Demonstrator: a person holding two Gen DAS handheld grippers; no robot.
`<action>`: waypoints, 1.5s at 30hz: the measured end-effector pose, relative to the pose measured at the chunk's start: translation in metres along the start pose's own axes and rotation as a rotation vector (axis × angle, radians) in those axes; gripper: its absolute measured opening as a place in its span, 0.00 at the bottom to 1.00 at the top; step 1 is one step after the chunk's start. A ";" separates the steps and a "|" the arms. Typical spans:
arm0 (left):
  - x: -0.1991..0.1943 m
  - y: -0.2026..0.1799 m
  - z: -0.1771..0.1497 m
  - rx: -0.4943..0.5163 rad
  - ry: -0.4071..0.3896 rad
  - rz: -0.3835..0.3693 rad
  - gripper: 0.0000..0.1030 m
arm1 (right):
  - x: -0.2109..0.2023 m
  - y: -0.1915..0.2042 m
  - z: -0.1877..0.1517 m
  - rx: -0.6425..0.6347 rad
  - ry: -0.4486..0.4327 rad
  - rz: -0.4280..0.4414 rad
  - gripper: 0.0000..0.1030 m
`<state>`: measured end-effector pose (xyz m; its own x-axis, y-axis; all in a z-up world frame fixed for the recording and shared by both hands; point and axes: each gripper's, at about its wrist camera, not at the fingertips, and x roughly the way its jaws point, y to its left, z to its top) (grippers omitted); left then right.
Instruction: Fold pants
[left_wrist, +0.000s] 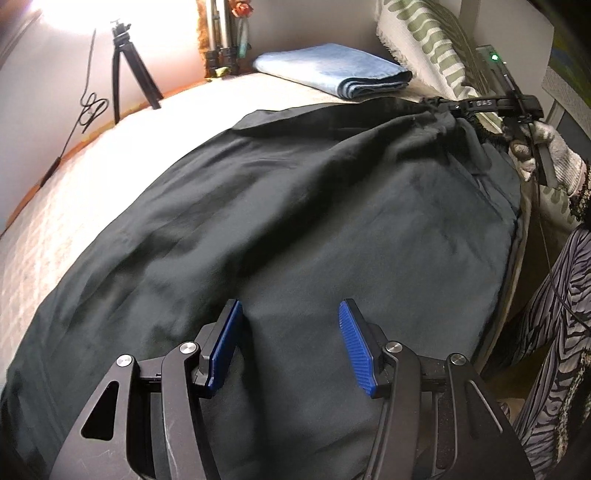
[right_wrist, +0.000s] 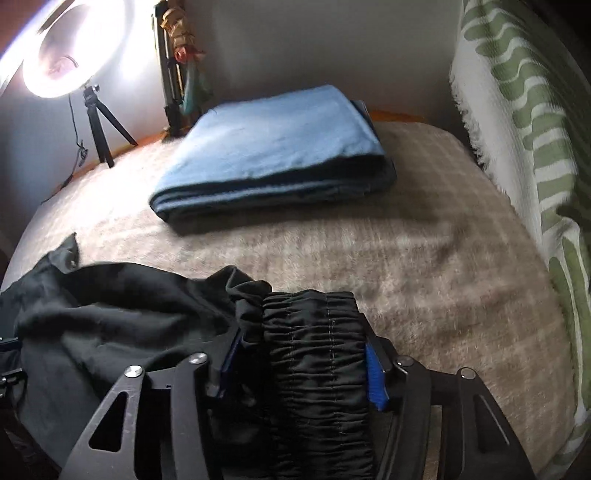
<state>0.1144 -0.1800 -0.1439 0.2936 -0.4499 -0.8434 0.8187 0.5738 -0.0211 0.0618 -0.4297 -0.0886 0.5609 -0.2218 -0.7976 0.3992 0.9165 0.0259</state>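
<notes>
Black pants (left_wrist: 295, 203) lie spread over a beige bed cover (left_wrist: 92, 184). My left gripper (left_wrist: 291, 310) hangs just above the fabric near its lower part, open, with nothing gripped between its blue pads (left_wrist: 356, 350). At the far right my right gripper (left_wrist: 448, 107), held by a gloved hand (left_wrist: 546, 147), has the waist end lifted. In the right wrist view the gathered elastic waistband (right_wrist: 314, 369) fills the gap of the right gripper (right_wrist: 301, 339), which is shut on it. The rest of the pants (right_wrist: 110, 314) trail off to the left.
A folded light-blue garment (right_wrist: 273, 147) lies further back on the bed (right_wrist: 406, 258). A green-and-white patterned throw (right_wrist: 524, 147) lines the right side. A small tripod (left_wrist: 125, 74) with a bright ring light (right_wrist: 74, 48) stands at the back left. A person's patterned leg (left_wrist: 554, 314) is at the right.
</notes>
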 end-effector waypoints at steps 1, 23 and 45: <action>-0.002 0.006 -0.001 -0.018 0.000 0.001 0.52 | -0.006 0.001 0.001 -0.005 -0.016 -0.014 0.65; -0.227 0.203 -0.061 -0.431 -0.148 0.380 0.52 | -0.096 0.282 -0.106 -0.767 0.017 0.605 0.53; -0.189 0.271 -0.223 -0.810 -0.063 0.387 0.55 | -0.069 0.309 -0.142 -0.939 0.175 0.584 0.42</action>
<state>0.1714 0.2128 -0.1099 0.5229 -0.1478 -0.8395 0.0650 0.9889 -0.1337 0.0432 -0.0841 -0.1112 0.3442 0.3071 -0.8873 -0.6391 0.7689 0.0182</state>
